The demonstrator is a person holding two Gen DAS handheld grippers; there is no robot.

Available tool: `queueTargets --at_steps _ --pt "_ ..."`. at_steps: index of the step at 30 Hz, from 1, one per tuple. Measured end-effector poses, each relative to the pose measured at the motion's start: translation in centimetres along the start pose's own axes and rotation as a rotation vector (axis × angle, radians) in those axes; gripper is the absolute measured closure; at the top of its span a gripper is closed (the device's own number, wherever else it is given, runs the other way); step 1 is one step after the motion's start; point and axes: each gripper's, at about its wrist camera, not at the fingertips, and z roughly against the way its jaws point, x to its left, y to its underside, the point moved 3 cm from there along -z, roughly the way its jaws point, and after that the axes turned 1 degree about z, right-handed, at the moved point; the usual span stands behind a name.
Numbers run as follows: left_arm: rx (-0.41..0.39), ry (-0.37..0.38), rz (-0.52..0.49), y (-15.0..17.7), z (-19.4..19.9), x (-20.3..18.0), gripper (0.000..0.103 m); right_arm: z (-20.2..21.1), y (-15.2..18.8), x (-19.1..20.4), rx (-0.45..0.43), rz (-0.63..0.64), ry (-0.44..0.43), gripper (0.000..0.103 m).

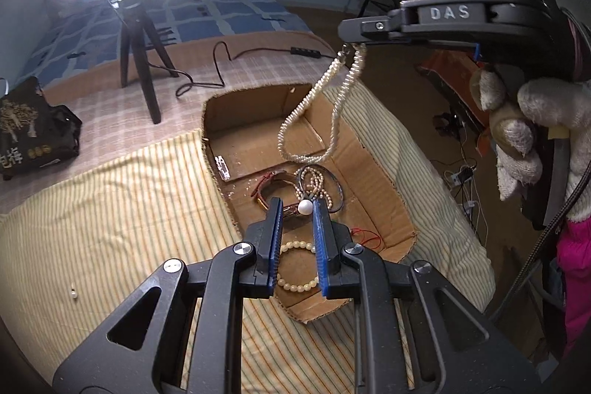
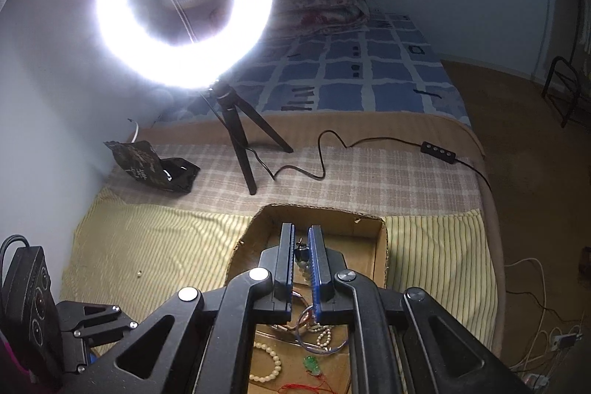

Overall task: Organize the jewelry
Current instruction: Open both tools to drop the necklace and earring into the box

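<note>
An open cardboard box [image 1: 207, 120] [image 2: 325, 213] lies on the striped sheet. My right gripper [image 1: 349, 34] [image 2: 301, 231] is shut on the clasp end of a long pearl necklace [image 1: 295, 120], whose loop hangs down into the box. My left gripper [image 1: 297, 209] hovers over the box's near part, its jaws narrow with a single white pearl [image 1: 305, 207] pinched at the fingertips. Inside the box lie a cream bead bracelet [image 1: 295, 283] [image 2: 271, 364], a red-brown strap [image 1: 266, 189], a dark bangle [image 1: 334, 181] with small pearls, and a green pendant [image 2: 312, 364] on red cord.
A lit ring light on a black tripod [image 1: 142, 61] [image 2: 243, 150] stands behind the box, its cable and switch [image 2: 437, 148] trailing right. A black bag [image 1: 33, 132] [image 2: 155, 168] lies at the left. One small pearl [image 1: 74, 292] [image 2: 139, 273] rests on the sheet. A gloved hand [image 1: 524, 120] holds the right gripper.
</note>
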Motion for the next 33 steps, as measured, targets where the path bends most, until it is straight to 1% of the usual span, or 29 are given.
queueTargets --at_steps 5,7,9,12,13,14,15,16,17,19,21,29,33 --pt "0.014 0.007 -0.009 0.1 -1.3 -0.1 0.088 -1.2 0.3 -0.7 0.014 -0.022 -0.006 0.097" --pt "0.019 0.006 -0.014 0.1 -1.6 -0.2 0.088 -1.5 0.5 -0.9 0.010 -0.027 -0.007 0.095" --pt "0.024 0.007 -0.020 0.1 -1.9 -0.2 0.088 -1.6 0.6 -0.9 0.009 -0.030 -0.003 0.073" --pt "0.028 -0.002 -0.031 0.2 -2.0 -0.3 0.088 -1.8 0.8 -0.9 0.007 -0.031 0.010 0.071" --pt "0.027 -0.008 -0.033 0.3 -2.0 -0.2 0.086 -1.9 0.9 -0.9 0.009 -0.032 0.010 0.069" --pt "0.027 -0.010 -0.034 0.3 -2.0 -0.2 0.083 -1.9 1.0 -0.8 0.012 -0.032 0.014 0.061" --pt "0.027 -0.012 -0.036 0.4 -2.0 -0.1 0.080 -1.8 1.1 -0.8 0.013 -0.030 0.019 0.048" --pt "0.026 -0.012 -0.037 0.4 -1.9 -0.1 0.071 -1.8 1.2 -0.7 0.012 -0.027 0.027 0.043" --pt "0.023 -0.013 -0.039 0.5 -1.8 -0.1 0.061 -1.7 1.3 -0.6 0.008 -0.023 0.037 0.034" --pt "0.015 -0.018 -0.041 0.6 -1.6 0.0 0.051 -1.4 1.4 -0.4 -0.001 -0.022 0.051 0.027" --pt "0.013 -0.020 -0.038 0.8 -1.4 0.1 0.050 -1.2 1.5 -0.4 -0.005 -0.027 0.068 0.020" --pt "0.000 -0.032 -0.035 1.6 0.1 0.8 0.050 0.0 2.4 -0.2 -0.010 -0.032 0.115 0.015" --pt "-0.008 -0.043 -0.017 2.1 0.9 1.7 0.050 0.4 2.9 0.1 -0.011 -0.040 0.128 0.013"
